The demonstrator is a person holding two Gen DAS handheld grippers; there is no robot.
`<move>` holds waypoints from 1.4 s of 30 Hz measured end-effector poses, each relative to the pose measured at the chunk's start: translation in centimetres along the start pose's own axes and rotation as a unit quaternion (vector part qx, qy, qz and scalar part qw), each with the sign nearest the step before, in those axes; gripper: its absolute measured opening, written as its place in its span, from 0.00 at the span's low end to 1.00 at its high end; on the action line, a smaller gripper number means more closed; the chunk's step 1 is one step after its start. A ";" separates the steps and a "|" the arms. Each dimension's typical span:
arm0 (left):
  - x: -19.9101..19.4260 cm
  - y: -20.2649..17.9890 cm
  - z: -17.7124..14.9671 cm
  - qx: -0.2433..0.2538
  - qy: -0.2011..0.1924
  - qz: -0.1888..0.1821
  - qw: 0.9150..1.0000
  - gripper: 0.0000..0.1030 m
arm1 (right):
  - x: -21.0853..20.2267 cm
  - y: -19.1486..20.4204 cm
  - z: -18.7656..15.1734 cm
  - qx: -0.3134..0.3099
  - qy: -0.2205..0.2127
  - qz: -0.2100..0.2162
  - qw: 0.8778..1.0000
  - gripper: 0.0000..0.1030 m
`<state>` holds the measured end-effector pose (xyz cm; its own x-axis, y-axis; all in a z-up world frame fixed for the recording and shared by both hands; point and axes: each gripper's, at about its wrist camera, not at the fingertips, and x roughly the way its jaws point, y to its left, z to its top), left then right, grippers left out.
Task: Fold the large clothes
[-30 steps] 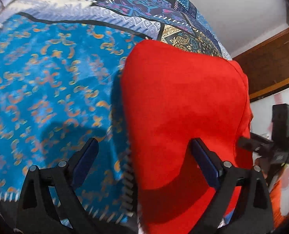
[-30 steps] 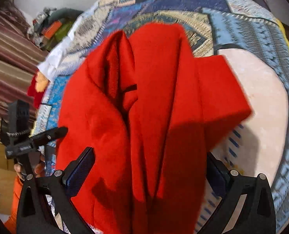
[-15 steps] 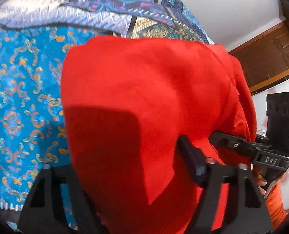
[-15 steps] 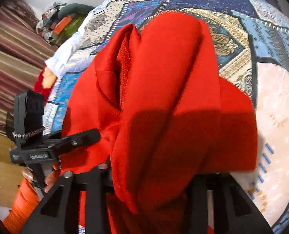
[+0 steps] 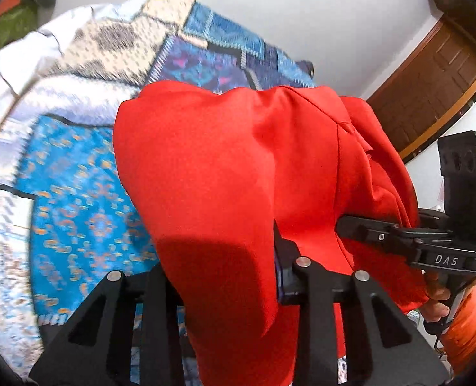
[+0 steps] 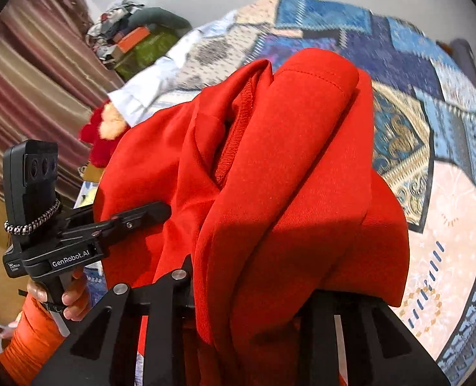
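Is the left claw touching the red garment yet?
Touching. Left wrist view: the left claw has just been closing; red garment is pinched between its fingers.

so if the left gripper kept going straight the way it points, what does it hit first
The bunched red fabric garment that the left gripper has just closed on drapes right over its fingers, so that is first. Beyond it lies the blue patterned bedspread, though depth is hard to judge.

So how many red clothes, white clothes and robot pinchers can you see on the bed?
Red clothes: 1, the red garment
White clothes: 1, the white garment
Pinchers: 2, the left gripper and the right gripper, both shut on the red garment
Total: 4
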<state>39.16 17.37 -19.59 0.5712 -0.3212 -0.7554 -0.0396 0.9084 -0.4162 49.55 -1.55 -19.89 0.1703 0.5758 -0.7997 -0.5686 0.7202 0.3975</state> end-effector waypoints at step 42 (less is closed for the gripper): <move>-1.2 11.6 -9.8 0.018 0.041 0.167 0.985 0.52 | 13.2 10.9 -5.6 -0.169 0.090 -0.134 0.972 0.59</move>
<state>29.99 25.70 -28.50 0.4624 -0.0228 -0.8864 -0.1841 0.9754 -0.1212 41.11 11.72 -28.63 0.2229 0.2865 -0.9318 -0.7607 0.6489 0.0176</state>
